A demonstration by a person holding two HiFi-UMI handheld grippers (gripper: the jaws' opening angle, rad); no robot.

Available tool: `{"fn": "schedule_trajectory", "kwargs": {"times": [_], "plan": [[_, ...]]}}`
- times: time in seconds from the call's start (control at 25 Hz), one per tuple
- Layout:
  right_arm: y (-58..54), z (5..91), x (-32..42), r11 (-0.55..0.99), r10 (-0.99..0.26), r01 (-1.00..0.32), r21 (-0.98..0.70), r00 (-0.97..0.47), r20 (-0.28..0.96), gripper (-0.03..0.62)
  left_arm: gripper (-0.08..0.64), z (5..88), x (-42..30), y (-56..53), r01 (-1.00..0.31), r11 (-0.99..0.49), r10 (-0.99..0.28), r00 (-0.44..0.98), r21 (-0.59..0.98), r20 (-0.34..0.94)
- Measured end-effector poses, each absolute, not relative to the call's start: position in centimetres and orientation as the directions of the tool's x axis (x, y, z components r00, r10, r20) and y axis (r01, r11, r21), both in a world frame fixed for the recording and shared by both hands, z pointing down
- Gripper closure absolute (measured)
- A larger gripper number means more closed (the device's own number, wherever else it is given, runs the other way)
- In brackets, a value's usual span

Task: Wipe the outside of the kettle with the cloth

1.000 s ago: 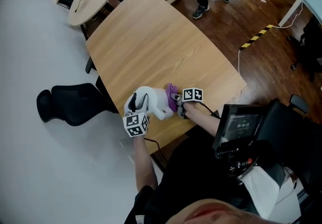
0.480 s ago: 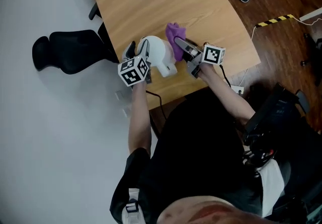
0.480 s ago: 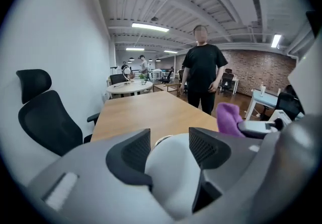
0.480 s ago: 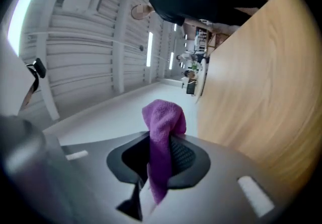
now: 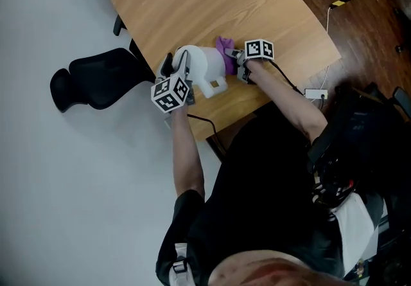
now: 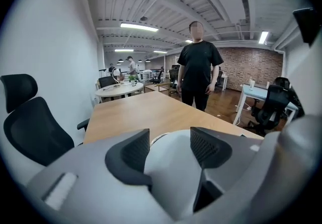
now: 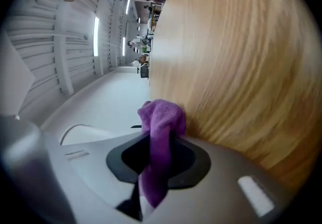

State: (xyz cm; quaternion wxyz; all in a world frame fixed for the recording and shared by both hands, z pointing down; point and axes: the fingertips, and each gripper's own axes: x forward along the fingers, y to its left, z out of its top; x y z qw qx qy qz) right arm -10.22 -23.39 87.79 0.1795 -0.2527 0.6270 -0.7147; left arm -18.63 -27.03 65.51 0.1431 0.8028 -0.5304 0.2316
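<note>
Pale floor (image 5: 58, 182) lying open along table's left side; dark wood floor (image 5: 372, 34) running along right. Wooden table (image 5: 257, 2) stretching bare beyond kettle; near edge passing just beside both grippers. Black chair (image 5: 96, 76) crowding left edge near left gripper. Person (image 6: 198, 67) standing at far end. White kettle (image 5: 204, 66) sitting close to near edge. Left gripper (image 6: 171, 147) jaws spread, having just been opening, kettle body sitting between pads. Right gripper (image 7: 156, 160) pinching purple cloth (image 5: 225, 53) just beside kettle's right side.

Cloth (image 5: 225, 47) back against kettle (image 5: 202, 63), left gripper (image 6: 170, 150) jaws opening round it
</note>
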Motion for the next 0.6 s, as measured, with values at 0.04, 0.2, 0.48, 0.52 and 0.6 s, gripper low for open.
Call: {"fn": "schedule_trajectory", "kwargs": {"times": [0.04, 0.2, 0.48, 0.52, 0.6], "plan": [[-22.9, 88.1, -10.3, -0.156, -0.57, -0.071, -0.985, -0.808, 0.149, 0.523, 0.206, 65.6, -18.5, -27.1, -0.901, -0.434, -0.771, 0.364, -0.012, 0.523], [-19.6, 88.2, -9.8, -0.136, -0.574, -0.115, -0.984, -0.8, 0.173, 0.526, 0.204, 66.0, -16.3, -26.0, -0.762, -0.647, -0.633, 0.553, 0.022, 0.541], [-20.7, 75.1, -5.4, 0.161, -0.686, 0.066, -0.985, -0.71, -0.16, 0.524, 0.227, 65.1, -15.8, -25.3, -0.843, -0.536, -0.706, 0.417, -0.047, 0.572], [-21.4, 70.7, -5.6, 0.267, -0.667, 0.114, -0.957, -0.695, -0.268, 0.523, 0.227, 65.1, -16.2, -24.9, -0.863, -0.501, -0.72, 0.377, -0.061, 0.583], [-22.2, 66.2, -7.0, 0.344, -0.615, 0.162, -0.925, -0.706, -0.352, 0.523, 0.23, 65.0, -16.7, -24.4, -0.88, -0.468, -0.73, 0.329, -0.087, 0.599]]}}
